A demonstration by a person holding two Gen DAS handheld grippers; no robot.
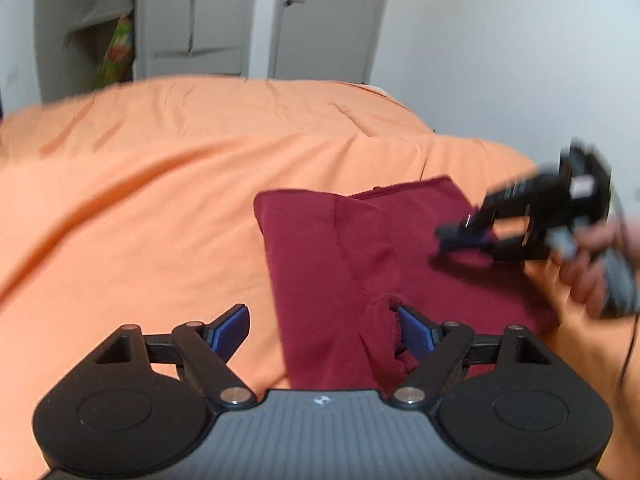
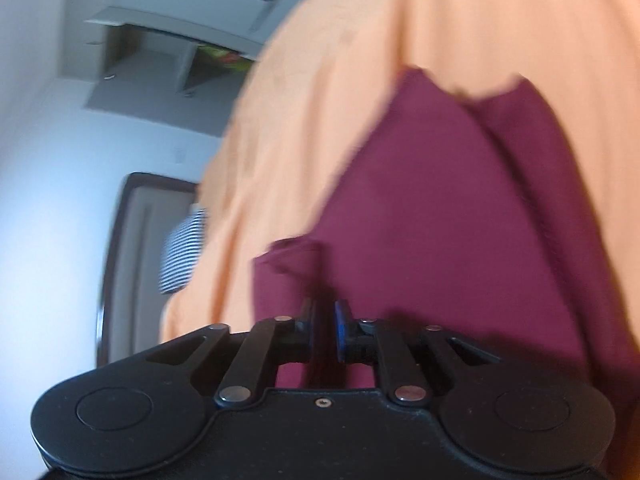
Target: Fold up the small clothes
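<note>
A dark red pair of small underwear lies on the orange bedspread. My left gripper is open over its near edge, with its right finger against a bunched fold. My right gripper shows in the left wrist view over the garment's right side, held by a hand. In the right wrist view the right gripper is shut on an edge of the dark red garment, which spreads out ahead of it over the bedspread.
A white door and grey cupboards stand behind the bed. A white wall is on the right. A dark-framed window with striped fabric shows in the right wrist view.
</note>
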